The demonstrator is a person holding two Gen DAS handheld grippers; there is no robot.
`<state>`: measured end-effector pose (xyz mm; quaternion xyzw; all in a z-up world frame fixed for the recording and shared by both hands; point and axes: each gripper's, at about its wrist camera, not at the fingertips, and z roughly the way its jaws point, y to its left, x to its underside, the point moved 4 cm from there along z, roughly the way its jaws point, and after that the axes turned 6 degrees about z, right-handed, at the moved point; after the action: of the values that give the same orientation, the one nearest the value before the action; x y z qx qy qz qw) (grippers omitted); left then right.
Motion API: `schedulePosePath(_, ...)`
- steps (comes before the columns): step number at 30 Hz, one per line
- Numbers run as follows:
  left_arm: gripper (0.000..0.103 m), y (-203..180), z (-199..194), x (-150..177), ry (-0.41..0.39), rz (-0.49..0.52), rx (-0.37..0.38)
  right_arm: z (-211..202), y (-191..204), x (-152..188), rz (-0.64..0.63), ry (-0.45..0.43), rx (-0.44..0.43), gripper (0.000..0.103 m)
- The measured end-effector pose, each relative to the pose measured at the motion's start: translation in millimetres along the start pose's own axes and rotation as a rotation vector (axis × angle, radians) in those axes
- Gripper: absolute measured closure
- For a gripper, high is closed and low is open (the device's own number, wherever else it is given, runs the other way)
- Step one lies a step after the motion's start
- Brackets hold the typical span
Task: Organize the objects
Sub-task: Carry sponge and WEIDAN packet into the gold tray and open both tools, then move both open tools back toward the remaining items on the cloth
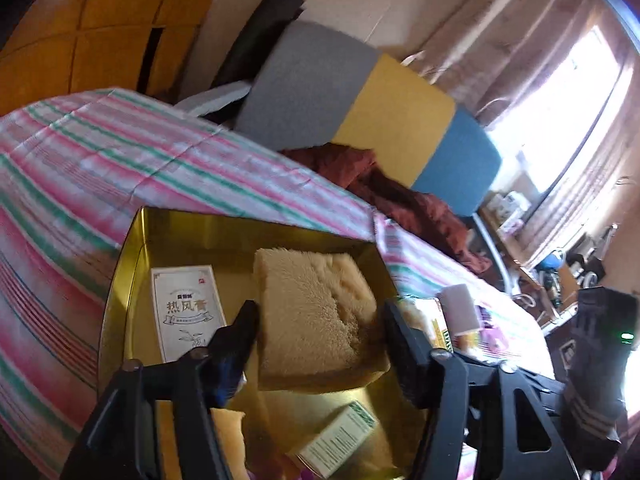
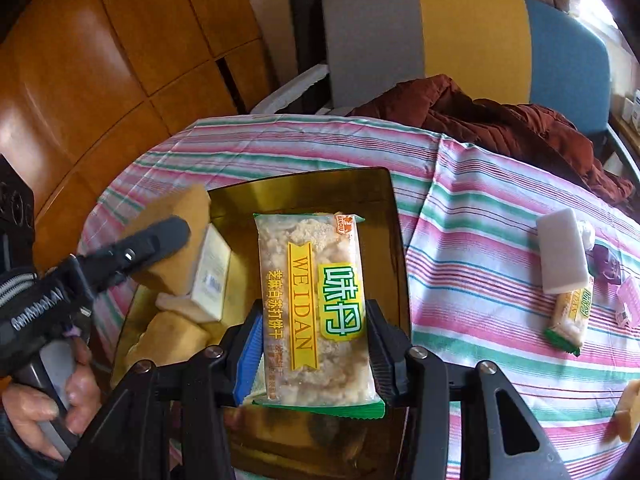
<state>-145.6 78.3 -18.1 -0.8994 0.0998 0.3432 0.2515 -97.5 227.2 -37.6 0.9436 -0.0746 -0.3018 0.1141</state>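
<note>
A gold tin box (image 1: 132,264) lies on the striped tablecloth; it also shows in the right wrist view (image 2: 304,188). My left gripper (image 1: 320,320) is shut on a yellow sponge (image 1: 312,312) held over the box. In the box lie a white carton with black characters (image 1: 186,308) and a green-edged carton (image 1: 336,440). My right gripper (image 2: 316,344) is shut on a WEIDAN cracker packet (image 2: 316,308) above the box. In the right wrist view the left gripper (image 2: 160,240) holds the sponge (image 2: 180,248) at the box's left side.
On the cloth at the right lie a white block (image 2: 560,256), a second cracker packet (image 2: 568,320) and small purple and pink items (image 2: 608,268). A grey, yellow and blue chair (image 2: 460,40) with a dark red jacket (image 2: 500,128) stands behind the table. Wooden cabinets (image 2: 100,60) stand left.
</note>
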Motion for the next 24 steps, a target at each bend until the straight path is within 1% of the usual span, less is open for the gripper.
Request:
schedulePosePath(1,0.024,3.8,4.9,2.4,0.013,-0.009,-0.030,2.1,-0.4,0.3,0.002,0.001,0.020,0.034)
schedulePosePath(2,0.022,7.0,7.4,5.5,0.023,-0.015,-0.051,3.5,-1.5,1.5,0.006,0.000,0.036,0.022)
schedulePosePath(3,0.022,9.8,8.2,9.4,0.028,-0.020,-0.057,3.6,-2.3,3.7,0.007,-0.003,0.042,0.020)
schedulePosePath(4,0.022,12.0,8.0,13.9,0.033,-0.018,-0.059,4.0,-3.3,5.5,0.006,-0.002,0.041,0.020)
schedulePosePath(6,0.022,16.3,6.7,21.5,0.039,0.000,-0.090,4.9,-5.5,10.3,0.012,0.008,0.041,0.020)
schedulePosePath(9,0.022,20.4,-3.8,32.4,0.015,0.030,-0.133,0.6,-7.3,18.9,0.022,0.008,0.040,0.020)
schedulePosePath(13,0.022,22.9,-24.7,51.9,-0.027,0.085,-0.216,-6.3,-9.3,27.7,0.043,0.001,0.044,0.019)
schedulePosePath(16,0.022,23.2,-31.0,60.9,-0.017,0.117,-0.259,-13.8,-5.9,33.7,0.047,-0.015,0.055,0.019)
schedulePosePath(22,0.020,13.2,-48.0,62.4,-0.050,0.174,-0.300,-28.5,8.7,44.8,-0.003,-0.070,0.097,0.019)
schedulePosePath(24,0.018,8.5,-53.2,62.8,-0.065,0.194,-0.310,-31.9,12.2,48.3,-0.021,-0.084,0.115,0.019)
